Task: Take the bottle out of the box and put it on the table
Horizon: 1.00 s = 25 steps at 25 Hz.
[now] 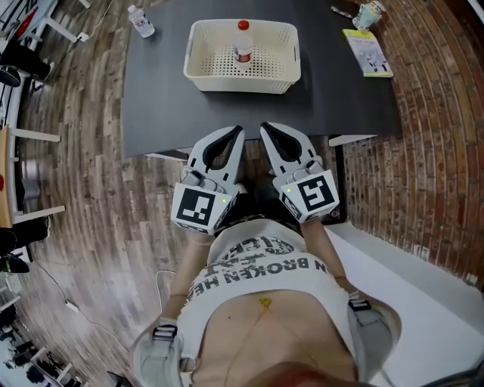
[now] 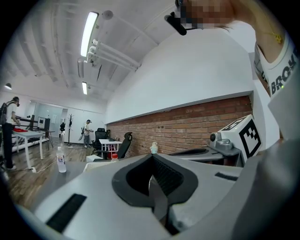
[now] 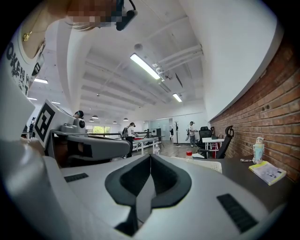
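A clear bottle with a red cap (image 1: 243, 41) stands upright inside a white perforated box (image 1: 203, 64) at the middle of the dark table (image 1: 159, 106). My left gripper (image 1: 237, 132) and right gripper (image 1: 265, 127) hover side by side at the table's near edge, well short of the box. Both are shut with nothing between the jaws. In the left gripper view (image 2: 151, 156) only the red cap (image 2: 114, 156) and the box rim (image 2: 96, 164) show above the jaws. The right gripper view (image 3: 150, 156) shows the cap (image 3: 188, 153) and the box (image 3: 209, 164) ahead to the right.
A second clear bottle (image 1: 141, 21) stands at the table's far left corner. A yellow-green booklet (image 1: 368, 51) and a small pale cup (image 1: 368, 13) sit at the far right. A brick wall (image 1: 431, 113) runs along the right; people and desks stand far behind.
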Available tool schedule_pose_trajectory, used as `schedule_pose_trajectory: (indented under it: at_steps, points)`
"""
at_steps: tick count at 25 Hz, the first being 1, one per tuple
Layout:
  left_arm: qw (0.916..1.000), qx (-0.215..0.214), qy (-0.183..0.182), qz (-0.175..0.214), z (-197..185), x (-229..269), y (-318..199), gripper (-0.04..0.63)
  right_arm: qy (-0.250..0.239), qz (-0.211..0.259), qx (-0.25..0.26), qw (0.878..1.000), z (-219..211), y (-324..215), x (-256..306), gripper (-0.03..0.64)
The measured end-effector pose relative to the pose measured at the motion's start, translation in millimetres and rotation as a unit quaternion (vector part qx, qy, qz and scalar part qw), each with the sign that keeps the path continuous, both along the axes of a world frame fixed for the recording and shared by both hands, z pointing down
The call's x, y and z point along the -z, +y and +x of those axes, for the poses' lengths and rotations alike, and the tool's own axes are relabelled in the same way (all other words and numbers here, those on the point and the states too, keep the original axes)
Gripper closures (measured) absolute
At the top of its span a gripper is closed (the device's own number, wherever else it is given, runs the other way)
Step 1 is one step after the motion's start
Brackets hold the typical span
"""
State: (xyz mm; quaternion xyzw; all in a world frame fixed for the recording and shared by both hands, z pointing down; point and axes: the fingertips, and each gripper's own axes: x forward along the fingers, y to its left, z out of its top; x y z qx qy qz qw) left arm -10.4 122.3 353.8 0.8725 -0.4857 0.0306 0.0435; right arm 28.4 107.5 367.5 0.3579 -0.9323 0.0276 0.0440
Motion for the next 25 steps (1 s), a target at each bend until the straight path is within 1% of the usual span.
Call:
schedule_pose_trajectory:
  at_steps: [6,11,17,25]
  points:
    - [0.9999,0.0,0.008,-0.005,5,-3,-16,0.59,-0.006,0.0,0.011,1.0,-2,-17,-1,0.607]
    - [0.9998,0.011,0.015,-0.007,4,-1,-45,0.589,-0.006,0.006,0.026,1.0,-8,-49,4,0.607]
    - [0.9997,0.016,0.013,-0.015,0,0,-83,0.589,-0.004,0.006,0.042,0.999,-14,-89,9,0.607]
    - [0.999,0.028,0.011,-0.033,-1,-5,-119,0.589,-0.006,0.005,0.055,0.998,-15,-127,15,0.607]
